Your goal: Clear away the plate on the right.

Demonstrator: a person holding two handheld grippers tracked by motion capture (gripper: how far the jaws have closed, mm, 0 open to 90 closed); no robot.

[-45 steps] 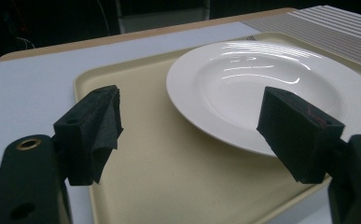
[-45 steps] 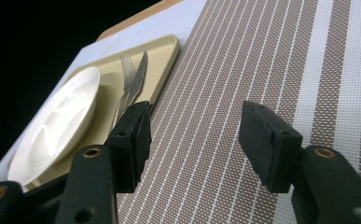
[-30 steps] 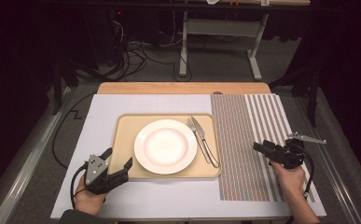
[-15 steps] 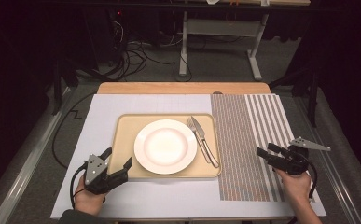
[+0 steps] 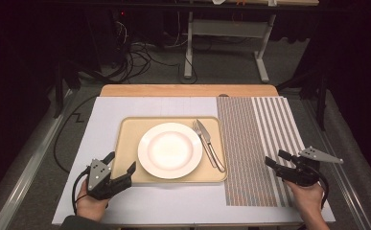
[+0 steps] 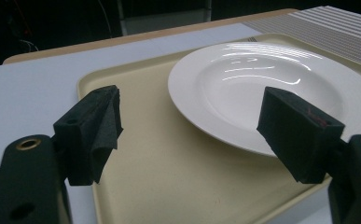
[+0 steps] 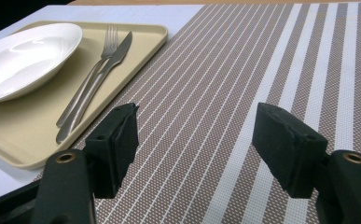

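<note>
- Left hand-held gripper (image 5: 121, 168) parked at the tray's (image 5: 125, 128) near-left corner, jaws spread wide, nothing between the pads (image 6: 94, 126); in the left gripper view, aimed at the near rim of the white plate (image 6: 262, 88).
- Right hand-held gripper (image 5: 275, 159) over the right part of the striped placemat (image 5: 255, 143), jaws wide and just been opening further — bare mat between the pads (image 7: 285, 140), nothing gripped.
- Plate sitting in the middle of the tray on the tabletop (image 5: 106, 115); fork (image 5: 206, 139) and knife (image 5: 211, 143) lying side by side on the tray, just right of the plate, handles toward the person.
- Likely step: pause before a pick — probably moving the place setting from tray to placemat, with no item lifted yet.
- Next move, as judged: right hand-held gripper across to the cutlery, coming in low along the handles; thin, flat metal lying close together, so a narrow, well-centred pinch on one piece needed, without dragging its neighbour.
- Alternative: left hand-held gripper forward to the plate rim — shallow lip, slippery glaze, so a firm bite at the edge and a level lift.
</note>
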